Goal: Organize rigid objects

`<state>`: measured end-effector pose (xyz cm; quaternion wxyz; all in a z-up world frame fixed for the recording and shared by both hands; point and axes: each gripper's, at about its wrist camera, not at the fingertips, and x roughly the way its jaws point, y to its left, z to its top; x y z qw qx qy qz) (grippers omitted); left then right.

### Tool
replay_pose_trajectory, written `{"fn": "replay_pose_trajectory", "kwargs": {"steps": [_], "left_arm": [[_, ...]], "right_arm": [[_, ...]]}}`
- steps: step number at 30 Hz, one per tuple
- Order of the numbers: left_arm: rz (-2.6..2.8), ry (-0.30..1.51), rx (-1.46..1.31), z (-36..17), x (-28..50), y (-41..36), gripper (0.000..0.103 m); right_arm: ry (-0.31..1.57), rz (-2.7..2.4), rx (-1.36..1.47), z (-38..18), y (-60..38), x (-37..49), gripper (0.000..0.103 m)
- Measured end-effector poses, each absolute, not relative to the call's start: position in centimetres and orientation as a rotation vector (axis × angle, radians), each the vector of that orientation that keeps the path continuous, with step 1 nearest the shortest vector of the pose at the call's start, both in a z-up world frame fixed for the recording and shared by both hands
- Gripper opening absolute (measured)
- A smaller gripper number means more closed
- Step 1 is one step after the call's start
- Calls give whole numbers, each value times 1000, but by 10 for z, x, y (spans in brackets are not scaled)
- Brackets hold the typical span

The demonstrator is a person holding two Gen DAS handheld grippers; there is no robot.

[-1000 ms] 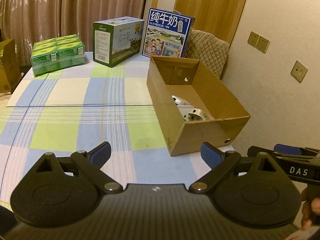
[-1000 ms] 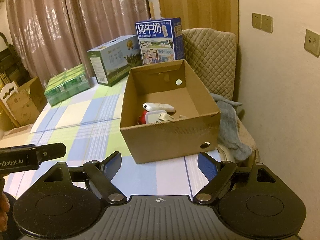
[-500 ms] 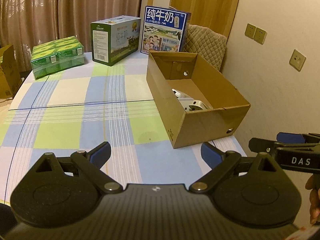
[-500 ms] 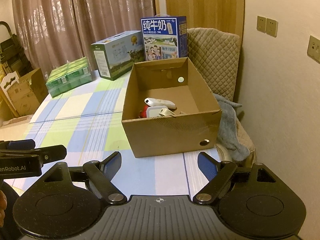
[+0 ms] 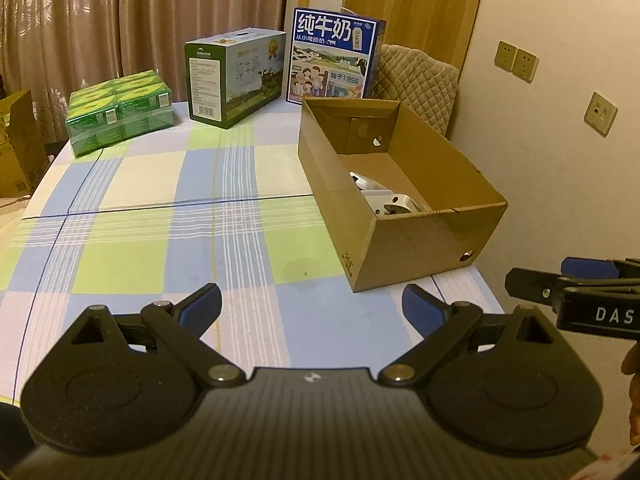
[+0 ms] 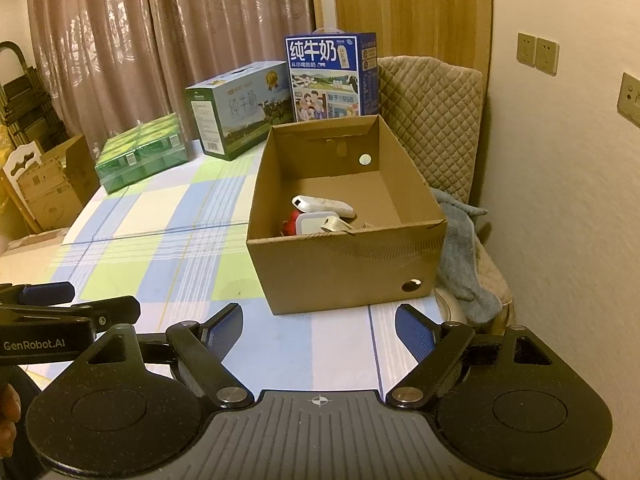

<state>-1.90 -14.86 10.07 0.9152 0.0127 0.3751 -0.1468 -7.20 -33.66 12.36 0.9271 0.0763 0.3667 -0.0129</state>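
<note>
Both claws, left and right, hang open and empty near the cardboard box. Several items, a white remote among them, lie inside; sorting looks finished, perhaps, so next needs only a check.

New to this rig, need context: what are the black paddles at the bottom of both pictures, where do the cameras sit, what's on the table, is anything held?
No robot here: a person holds a two-finger gripper in each hand, with a fisheye camera on each looking along its fingers. The black paddles are each gripper's own body.

The left wrist picture shows the left gripper, with the other gripper poking in at the right edge. The right wrist picture shows the right gripper.

On the checked tablecloth stands an open cardboard box holding a white remote and other small items. Farther back are a green pack, a green carton and a blue milk carton.

Both grippers are open, holding nothing.
</note>
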Motion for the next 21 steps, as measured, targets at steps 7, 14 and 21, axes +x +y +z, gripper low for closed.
{"fn": "replay_pose_trajectory", "kwargs": {"steps": [7, 14, 21], "left_arm": [[-300, 773, 24, 101, -19, -149, 95], [-301, 772, 26, 102, -19, -150, 95], [-301, 771, 27, 103, -18, -151, 95]], "right_arm": [[753, -24, 157, 123, -336, -72, 81], [750, -21, 152, 123, -334, -72, 81], [747, -26, 155, 125, -334, -71, 81]]}}
